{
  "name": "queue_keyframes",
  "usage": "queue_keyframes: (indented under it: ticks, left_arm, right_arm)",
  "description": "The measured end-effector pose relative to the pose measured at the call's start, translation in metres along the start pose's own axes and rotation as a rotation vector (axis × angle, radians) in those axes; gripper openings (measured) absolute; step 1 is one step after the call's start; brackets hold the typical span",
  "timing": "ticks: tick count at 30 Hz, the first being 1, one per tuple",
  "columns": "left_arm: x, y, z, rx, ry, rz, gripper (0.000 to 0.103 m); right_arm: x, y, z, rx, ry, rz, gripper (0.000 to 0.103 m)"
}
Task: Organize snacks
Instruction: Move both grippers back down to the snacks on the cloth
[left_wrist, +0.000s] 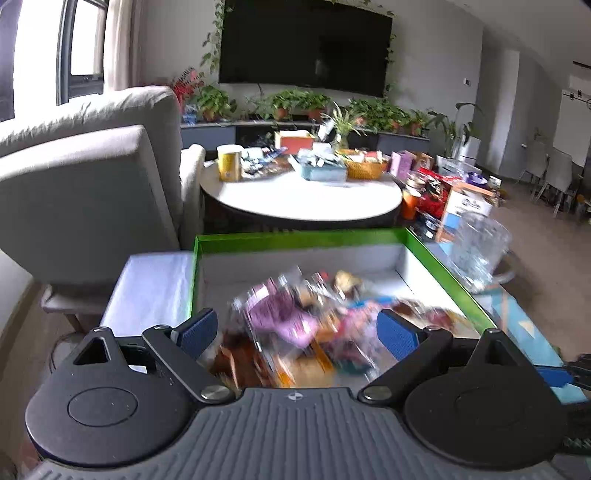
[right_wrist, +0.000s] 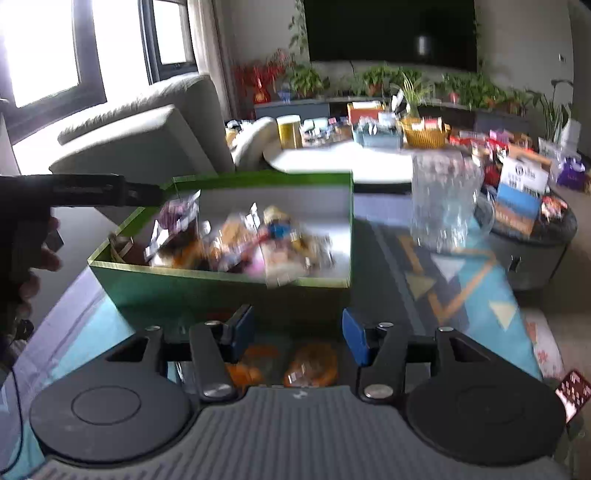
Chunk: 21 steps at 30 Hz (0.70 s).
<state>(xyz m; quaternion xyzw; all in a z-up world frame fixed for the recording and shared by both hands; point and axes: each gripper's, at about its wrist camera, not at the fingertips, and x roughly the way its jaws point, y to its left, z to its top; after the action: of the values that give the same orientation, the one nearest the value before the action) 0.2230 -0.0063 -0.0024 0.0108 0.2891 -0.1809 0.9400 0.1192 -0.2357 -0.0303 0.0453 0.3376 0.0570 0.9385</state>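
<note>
Fingers (left_wrist: 199, 330) of the left gripper (left_wrist: 297, 334) stood wide apart, empty, over blurred snack packets (left_wrist: 295, 325) in the green box (left_wrist: 299, 236). Right gripper (right_wrist: 299, 338) also gaped empty, just short of the box, a glass mug (right_wrist: 443, 206) beside it.

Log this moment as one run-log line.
left gripper: open, over snack pile | right gripper: open, outside green box | glass mug: right of box

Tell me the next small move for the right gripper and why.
Probably lower the right gripper onto the orange snacks just beneath it. Its jaws stand open with nothing between them, and those snacks lie on the glass table outside the green box, where the other snacks are piled. The left gripper is open over that pile. The frames are blurred, so aim carefully.
</note>
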Motion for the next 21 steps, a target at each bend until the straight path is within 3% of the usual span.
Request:
queue_keyframes:
  ticks: [5, 10, 15, 18, 21]
  left_arm:
    - [-0.021, -0.009, -0.033, 0.025, 0.030, -0.018, 0.093]
    - [-0.033, -0.003, -0.061, -0.067, 0.073, -0.056, 0.093]
    - [-0.037, 0.001, -0.076, -0.133, 0.109, -0.052, 0.092]
    - [-0.038, 0.008, -0.085, -0.245, 0.081, -0.055, 0.093]
    - [-0.035, 0.007, -0.087, -0.266, 0.093, -0.040, 0.093]
  right_arm:
    - [0.003, -0.001, -0.013, 0.071, 0.063, 0.075, 0.054]
    - [0.005, 0.023, -0.020, 0.042, 0.089, 0.150, 0.054]
    - [0.024, 0.033, -0.027, 0.080, 0.170, 0.106, 0.054]
    - [0.024, 0.028, -0.029, 0.144, 0.148, 0.101, 0.054]
    - [0.021, 0.026, -0.029, 0.142, 0.150, 0.096, 0.050]
